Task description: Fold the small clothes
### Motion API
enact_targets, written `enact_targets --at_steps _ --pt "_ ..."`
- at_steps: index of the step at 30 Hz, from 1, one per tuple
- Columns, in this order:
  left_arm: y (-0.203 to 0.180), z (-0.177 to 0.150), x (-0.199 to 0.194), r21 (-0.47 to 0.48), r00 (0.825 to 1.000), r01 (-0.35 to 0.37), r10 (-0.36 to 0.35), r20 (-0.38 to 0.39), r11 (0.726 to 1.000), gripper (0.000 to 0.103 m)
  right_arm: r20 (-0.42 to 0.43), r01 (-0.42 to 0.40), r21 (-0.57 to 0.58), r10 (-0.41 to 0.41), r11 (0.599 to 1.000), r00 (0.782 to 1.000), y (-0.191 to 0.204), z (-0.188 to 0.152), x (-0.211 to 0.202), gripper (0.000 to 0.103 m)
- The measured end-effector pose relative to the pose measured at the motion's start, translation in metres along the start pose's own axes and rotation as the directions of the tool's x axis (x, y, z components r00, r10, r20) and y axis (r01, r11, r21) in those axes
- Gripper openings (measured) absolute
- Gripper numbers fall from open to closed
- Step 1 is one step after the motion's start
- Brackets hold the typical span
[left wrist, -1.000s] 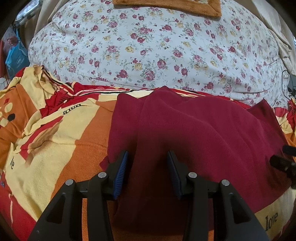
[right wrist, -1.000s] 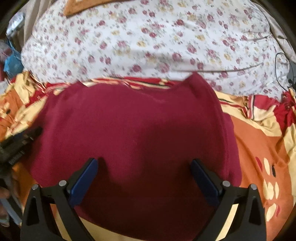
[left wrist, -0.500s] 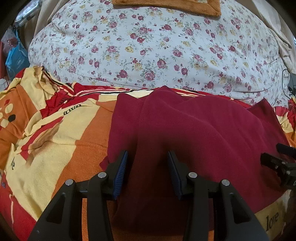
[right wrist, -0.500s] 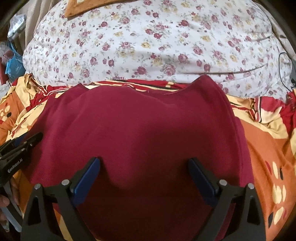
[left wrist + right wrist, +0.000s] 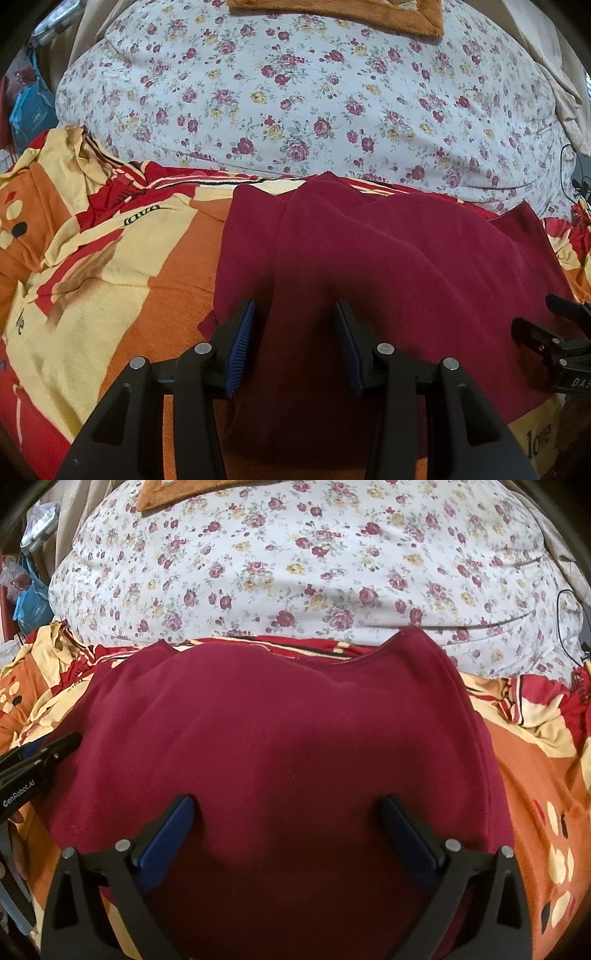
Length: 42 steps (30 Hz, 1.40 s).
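- A dark red garment (image 5: 388,266) lies spread on a bed, on top of an orange, yellow and red patterned blanket (image 5: 110,280). It looks like a small top or vest, though its exact kind is hard to tell.
- Beyond the garment, toward the far edge of the bed, sits a large white floral pillow (image 5: 295,92) with an orange-brown cloth (image 5: 351,11) on top of it.
- The left gripper (image 5: 295,325) hovers over the garment's left part, near its left edge. Its blue-padded jaws stand a moderate way apart, with nothing pinched between them.
- The right gripper (image 5: 288,819) hovers over the middle of the garment's near part. Its jaws are spread wide and hold nothing.
- In the left view, a long ridge of cloth runs from the far edge toward the near edge. This may be one side already turned inward, but it could be only a wrinkle.
- Otherwise the garment seems mostly open, with its two far corners (image 5: 413,635) peaking toward the pillow.
- Judged from this, folding is at an early stage. Most folds, and the final tidy bundle, remain to be done.
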<state>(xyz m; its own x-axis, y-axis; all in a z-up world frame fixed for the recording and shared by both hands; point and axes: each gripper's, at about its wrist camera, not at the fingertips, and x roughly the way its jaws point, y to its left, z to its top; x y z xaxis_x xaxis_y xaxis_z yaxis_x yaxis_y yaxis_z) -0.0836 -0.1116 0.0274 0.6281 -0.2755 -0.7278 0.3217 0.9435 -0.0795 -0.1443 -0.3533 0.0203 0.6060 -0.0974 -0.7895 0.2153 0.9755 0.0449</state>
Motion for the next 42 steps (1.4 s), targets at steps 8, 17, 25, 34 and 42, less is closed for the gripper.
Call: enact_targets --at_steps 8,17,25,34,42 --pt "0.0007 -0.0001 0.0003 0.003 1.0 -0.004 0.004 0.0 1.0 0.034 -0.004 0.009 -0.009 -0.009 1.0 1.0 0.0018 0.0001 0.0007 0.103" --pt "-0.0013 0.0003 0.0 0.016 1.0 -0.013 0.013 -0.001 1.0 0.035 0.028 -0.006 0.007 0.006 1.0 1.0 0.0011 0.0043 -0.0017 0.098" --pt "-0.0015 0.0007 -0.0001 0.013 1.0 -0.009 0.009 0.0 1.0 0.035 0.036 -0.01 0.001 0.01 1.0 0.999 0.0026 0.0002 0.0021 0.103" --pt "0.0039 0.0009 -0.0015 -0.021 0.999 0.038 -0.038 0.006 0.999 0.037 0.043 -0.024 0.008 0.024 1.0 0.999 0.001 -0.0014 0.0018 0.103" --pt "0.0014 0.0019 -0.0002 -0.009 0.998 0.062 -0.062 0.005 0.998 0.046 0.044 -0.026 0.01 0.026 1.0 0.999 0.0001 -0.0017 0.0021 0.103"
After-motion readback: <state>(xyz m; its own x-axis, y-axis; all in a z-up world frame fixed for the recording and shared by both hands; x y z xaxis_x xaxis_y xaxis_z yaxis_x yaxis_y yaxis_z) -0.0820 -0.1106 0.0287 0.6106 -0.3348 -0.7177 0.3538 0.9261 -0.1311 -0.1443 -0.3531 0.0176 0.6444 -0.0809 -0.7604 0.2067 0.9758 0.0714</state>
